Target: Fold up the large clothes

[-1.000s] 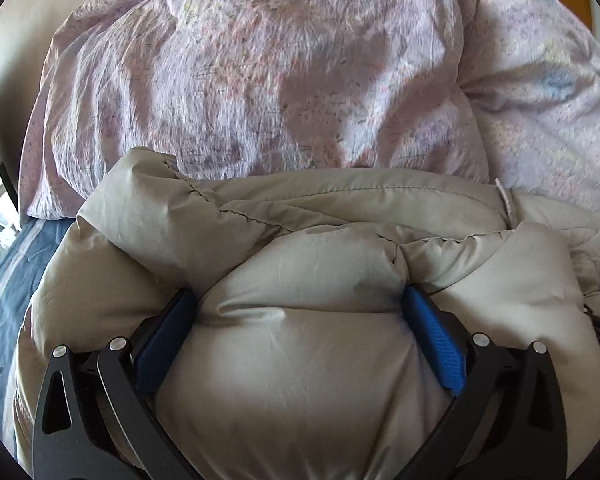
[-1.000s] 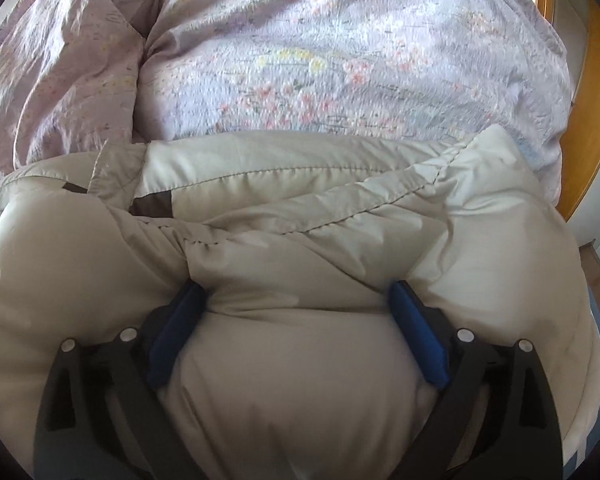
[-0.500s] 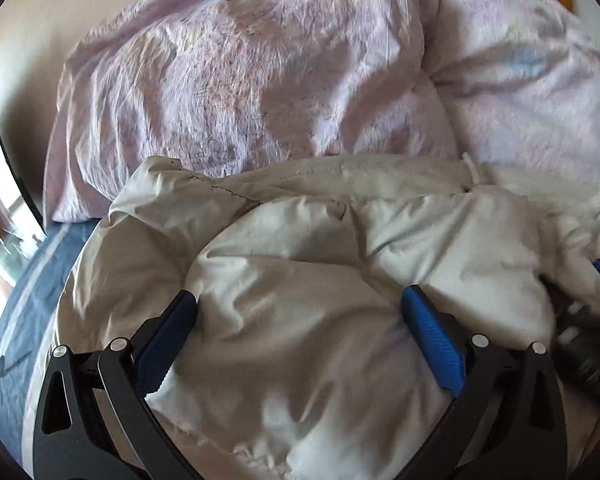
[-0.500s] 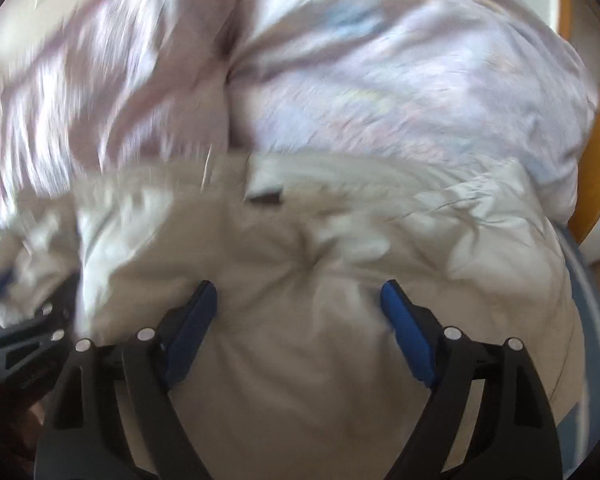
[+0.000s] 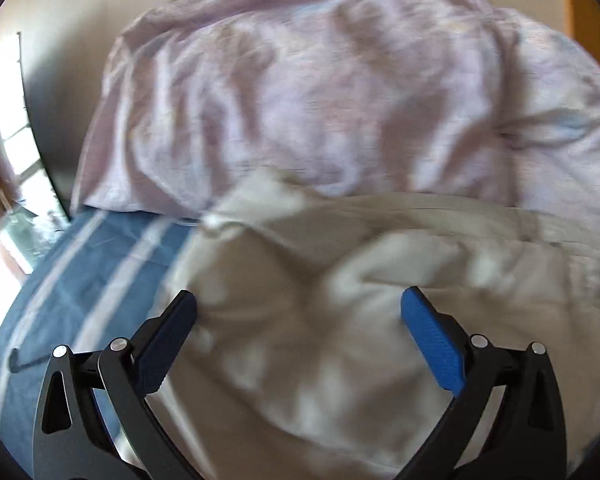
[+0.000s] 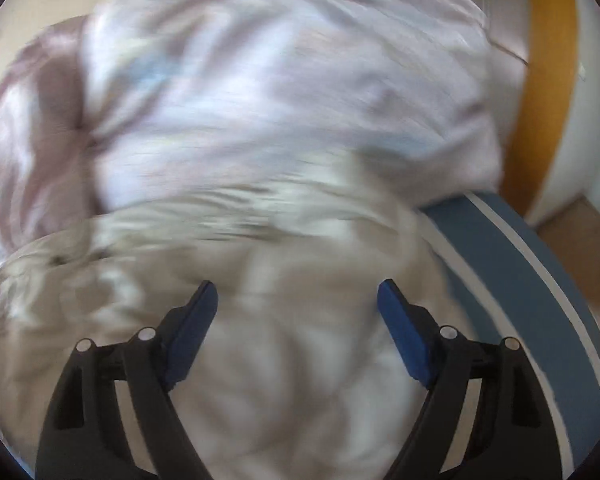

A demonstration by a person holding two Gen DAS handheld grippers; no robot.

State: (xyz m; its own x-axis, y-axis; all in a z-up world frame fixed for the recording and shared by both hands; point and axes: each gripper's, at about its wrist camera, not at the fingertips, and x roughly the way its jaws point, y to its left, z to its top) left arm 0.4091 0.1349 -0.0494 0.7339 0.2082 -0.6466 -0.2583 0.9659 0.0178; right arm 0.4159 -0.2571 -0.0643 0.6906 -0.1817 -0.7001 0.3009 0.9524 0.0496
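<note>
Fingers (image 5: 432, 340) of both grippers spread wide, released, above the beige puffy jacket (image 5: 360, 320). Jacket lies bundled on the striped bed (image 5: 80, 280), near the lilac duvet (image 5: 300, 100). Fold looks laid; next, probably press or regrasp an edge.

Blue bedsheet with white stripes (image 5: 80, 276) spread over the bed, showing at the left edge and again at the right edge (image 6: 512, 264). Crumpled lilac floral duvet (image 5: 320, 112) heaped across the far end of the bed (image 6: 280, 92), blurred. Orange wooden frame (image 6: 540, 92) just beyond the right edge. Bright window (image 5: 4, 128) at far left.
</note>
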